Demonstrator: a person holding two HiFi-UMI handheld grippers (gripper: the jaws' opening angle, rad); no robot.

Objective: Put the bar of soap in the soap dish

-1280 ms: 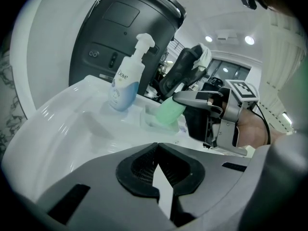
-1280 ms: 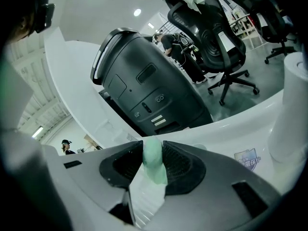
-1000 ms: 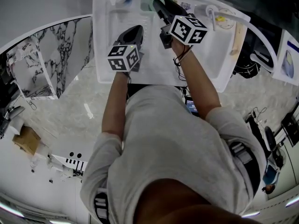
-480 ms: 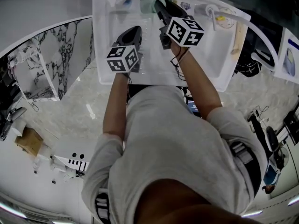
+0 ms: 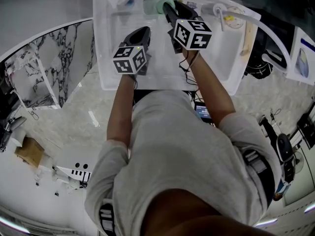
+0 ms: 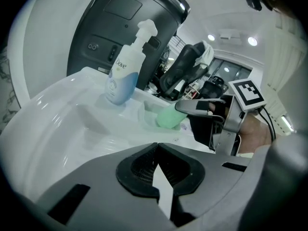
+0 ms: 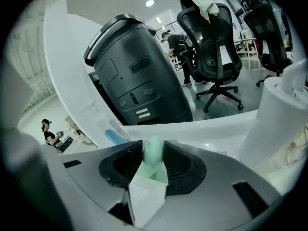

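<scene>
Rolling slightly since a second ago, right gripper (image 7: 153, 147) grips the bar of soap (image 6: 168, 117) (long axis seemingly along its jaws) just above the soap dish (image 6: 148, 108); left gripper (image 6: 156, 148), closed and empty, hangs farther back.

Green soap bar (image 7: 154, 153), a blur between right gripper (image 7: 153, 148) jaws.

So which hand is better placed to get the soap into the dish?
Right. The right tool grips the green bar of soap right at the soap dish; the left tool is shut and empty, over the basin.
</scene>
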